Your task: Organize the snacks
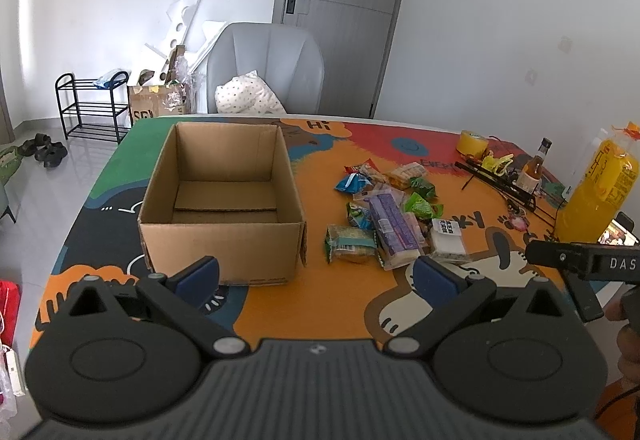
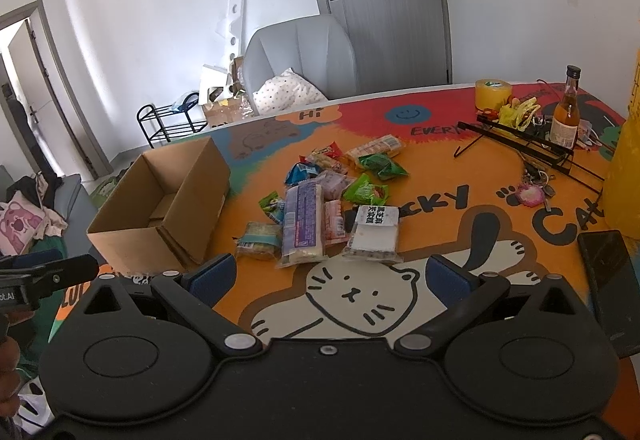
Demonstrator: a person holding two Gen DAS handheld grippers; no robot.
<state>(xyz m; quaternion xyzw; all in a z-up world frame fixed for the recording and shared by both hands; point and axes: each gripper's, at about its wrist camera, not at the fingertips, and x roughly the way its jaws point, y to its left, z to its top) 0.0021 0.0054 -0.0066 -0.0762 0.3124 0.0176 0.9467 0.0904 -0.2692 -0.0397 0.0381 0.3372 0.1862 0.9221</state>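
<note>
Near the middle of both pictures sits a pile of snacks point(image 2: 332, 196) on the bright cartoon table point(image 2: 440, 240). Just to the left of the pile is a brown box point(image 1: 224, 208) with its top open, and I see nothing in it but a loose flat piece of cardboard on its floor. No snack is in the box yet, so I think the job is only starting.

Low in the left wrist picture is my left gripper point(image 1: 316, 278). Its blue pads are wide apart and hold nothing. Low in the right wrist picture is my right gripper point(image 2: 330, 278). It is wide open too, and it is empty. Both hang over the near edge of the table, not touching any snack.

The snacks look light and soft. The shiny green packs point(image 2: 366, 190) look slippery and crinkly, so I would pinch them in the middle, not at the thin end. The long purple pack point(image 2: 302, 218) lies on top of the others. It looks a bit stiffer, so I would take it across its short side, near the middle, so it does not tip. The white pack point(image 2: 376, 234) with the black label is closest to my right gripper and lies flat. Its clear wrap may slide, so I would squeeze gently and not crush what is inside.
</note>
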